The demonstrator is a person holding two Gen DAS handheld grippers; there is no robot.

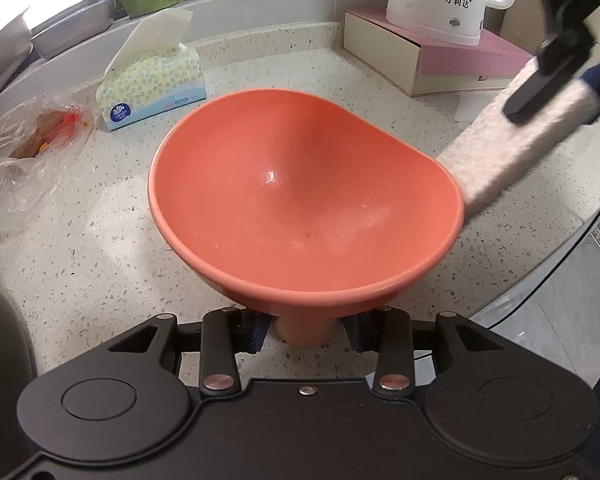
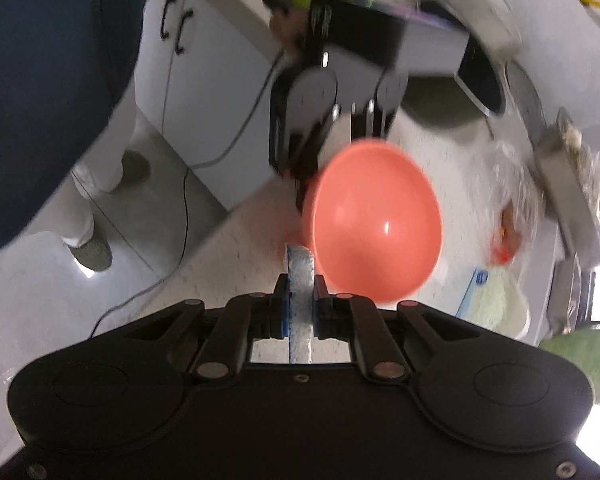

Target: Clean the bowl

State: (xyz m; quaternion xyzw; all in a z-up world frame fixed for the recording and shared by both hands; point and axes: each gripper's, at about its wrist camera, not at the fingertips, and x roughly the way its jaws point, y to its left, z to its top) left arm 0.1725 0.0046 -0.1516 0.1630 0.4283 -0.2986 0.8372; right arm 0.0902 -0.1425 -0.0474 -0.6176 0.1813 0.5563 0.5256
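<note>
Speckled white countertop fills the left wrist view, with a tissue box at ten o'clock and a white kettle at one o'clock. At centre, the orange bowl tilts, its foot clamped by the left gripper. The right gripper, at two o'clock, pinches a pale sponge just beside the bowl's rim.

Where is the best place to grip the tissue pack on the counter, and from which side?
Grip the tissue pack across its narrower width, at mid-length, coming from above. Its long sides look flat and parallel, but it is soft, so squeeze gently, beside the tissue sticking up on top.
</note>
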